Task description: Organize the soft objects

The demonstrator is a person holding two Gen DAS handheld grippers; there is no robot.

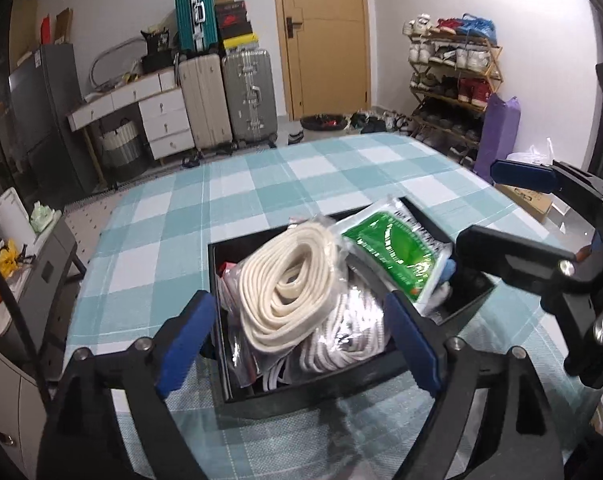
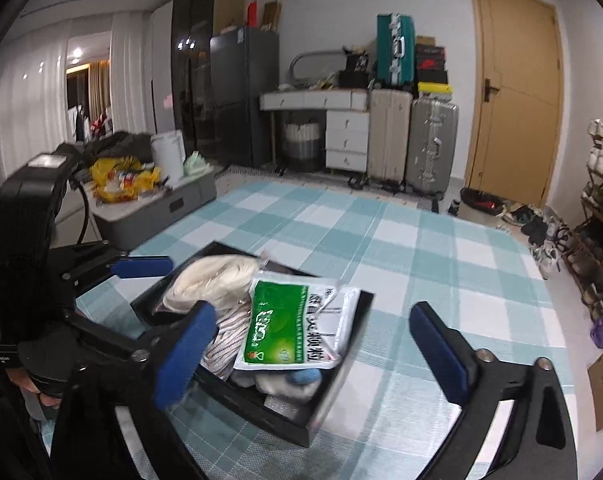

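A black box (image 1: 313, 396) (image 2: 261, 416) stands on the teal checked tablecloth (image 1: 261, 184). It is piled with a bagged coil of cream rope (image 1: 285, 280) (image 2: 205, 280), a bag of white cord (image 1: 341, 340) (image 2: 225, 344) and a green-and-white packet (image 1: 397, 252) (image 2: 277, 332) lying on top. A small blue item (image 2: 305, 376) peeks out under the packet. My left gripper (image 1: 297, 300) is open, its fingers straddling the box above the ropes without touching them. My right gripper (image 2: 312, 312) (image 1: 481, 204) is open wide around the packet's end of the box, pads apart from it.
The tablecloth stretches bare beyond and to the right of the box. Left of the table sits a grey storage bin (image 2: 161, 208) with yellow bags on top. Suitcases (image 1: 229, 100), a wooden door (image 1: 325, 36) and a shoe rack (image 1: 453, 80) line the far wall.
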